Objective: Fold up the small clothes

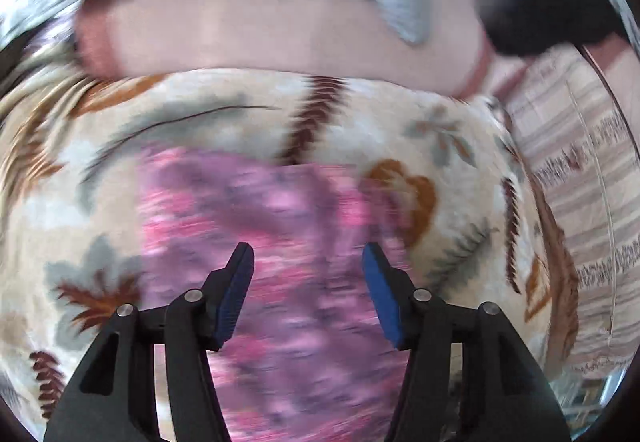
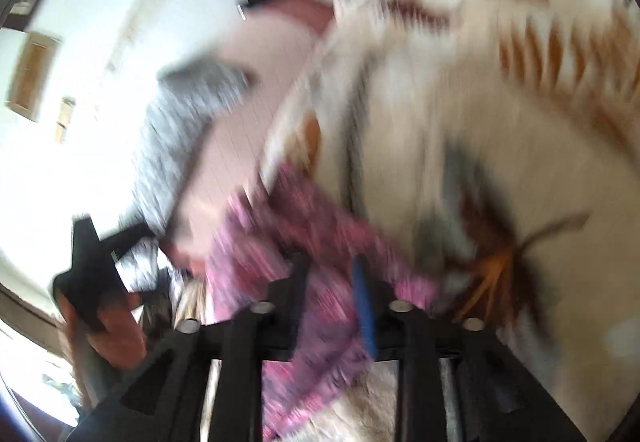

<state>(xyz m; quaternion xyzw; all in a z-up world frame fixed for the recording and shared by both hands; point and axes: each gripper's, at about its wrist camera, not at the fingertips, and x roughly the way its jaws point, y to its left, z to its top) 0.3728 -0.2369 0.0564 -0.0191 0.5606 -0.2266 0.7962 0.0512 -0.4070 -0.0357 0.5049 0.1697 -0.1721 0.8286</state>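
Pink garment point(image 1: 280, 242) lies on the leaf-print blanket point(image 1: 240, 114) beneath the parted, empty left claw point(image 1: 308, 254).

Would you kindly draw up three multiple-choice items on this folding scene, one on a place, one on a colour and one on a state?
1. Where does the small garment lie?
A. On the leaf-patterned blanket
B. On a bare wooden floor
C. In a basket

2. What colour is the garment mainly?
A. Green
B. Pink and purple
C. Plain white

3. How do the jaws of the left gripper stand?
A. Clamped on a grey cloth
B. Shut with nothing between them
C. Apart, above the garment

Answers:
1 A: the left wrist view shows cream blanket with brown and grey leaves on all sides of the garment.
2 B: its blurred print is pink and purple in both views.
3 C: the blue pads stand well apart, with the fabric seen between them and no pad pressing on it.
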